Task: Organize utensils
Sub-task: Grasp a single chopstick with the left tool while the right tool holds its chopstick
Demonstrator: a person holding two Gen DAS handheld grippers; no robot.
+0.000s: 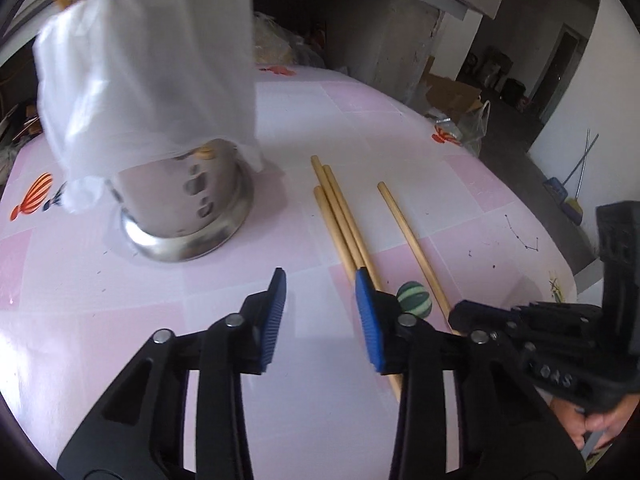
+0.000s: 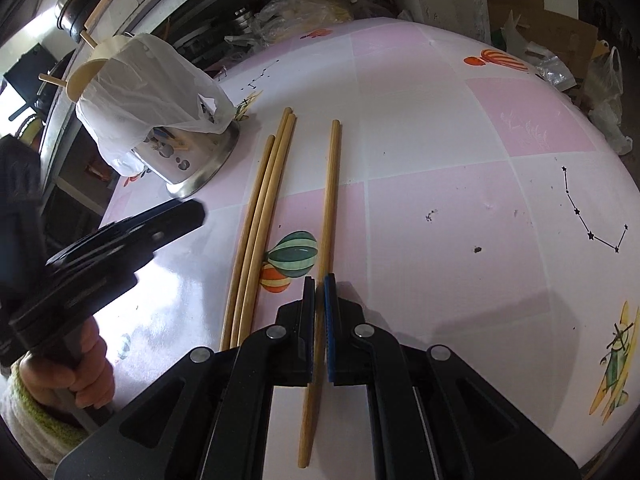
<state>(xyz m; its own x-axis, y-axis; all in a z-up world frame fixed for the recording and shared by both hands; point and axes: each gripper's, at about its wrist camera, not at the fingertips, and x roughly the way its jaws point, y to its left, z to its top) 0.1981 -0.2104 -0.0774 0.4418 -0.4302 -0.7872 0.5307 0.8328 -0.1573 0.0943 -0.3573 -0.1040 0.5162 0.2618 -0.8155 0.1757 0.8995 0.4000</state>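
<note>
Three wooden chopsticks (image 1: 340, 216) (image 2: 260, 216) lie side by side on the pink checked tablecloth (image 1: 120, 300) (image 2: 440, 120). A single chopstick (image 1: 412, 240) (image 2: 330, 200) lies to their right. My right gripper (image 2: 320, 284) (image 1: 464, 312) is shut on this single chopstick near its lower part. My left gripper (image 1: 320, 280) (image 2: 196, 212) is open with nothing between its pads; its right pad hovers over the three chopsticks. A perforated steel utensil holder (image 1: 188, 216) (image 2: 192, 164) stands at the left, half covered by a white plastic bag (image 1: 148, 72) (image 2: 148, 92).
Cream spoons with wooden handles (image 2: 84, 76) stick out of the holder's top. Beyond the table's far edge are plastic bags (image 2: 604, 92) and a cardboard box (image 1: 452, 92). A hand (image 2: 84, 364) holds the left gripper's grip.
</note>
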